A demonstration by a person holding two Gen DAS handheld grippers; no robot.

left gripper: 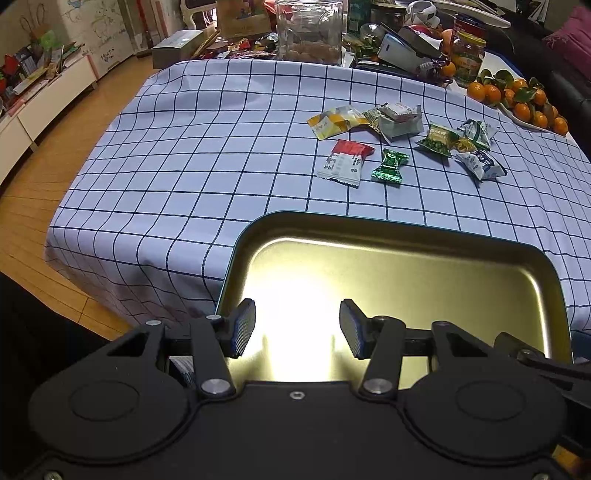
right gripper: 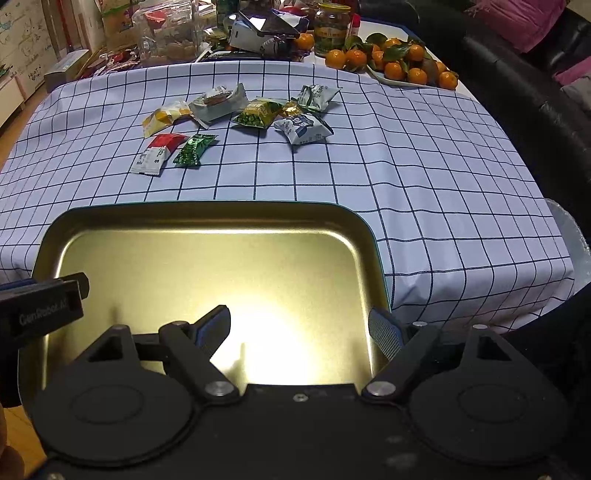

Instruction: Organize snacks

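On a blue-checked tablecloth, small wrapped snacks lie scattered beyond a gold metal tray that sits at the near edge. From the left: a yellow packet, a red-and-white packet, a green foil candy, a grey-white packet, a green pea packet and two pale blue-white packets lying close together; nothing stands between tray and snacks. Behind them, clutter lines the far edge: a cardboard box, a clear glass jar, a lidded jar of preserves and a plate of leafy mandarins. A black sofa runs along the right side.

Both grippers hang low over the bare tray floor, aimed toward the snacks. The left gripper has its jaws parted, holding nothing. The right gripper is spread wider, also holding nothing, its right finger near the tray's right rim. In the right wrist view, part of the left gripper juts in at the left edge. Glare washes out the tray floor between the fingers, and packet lettering is too small to read.
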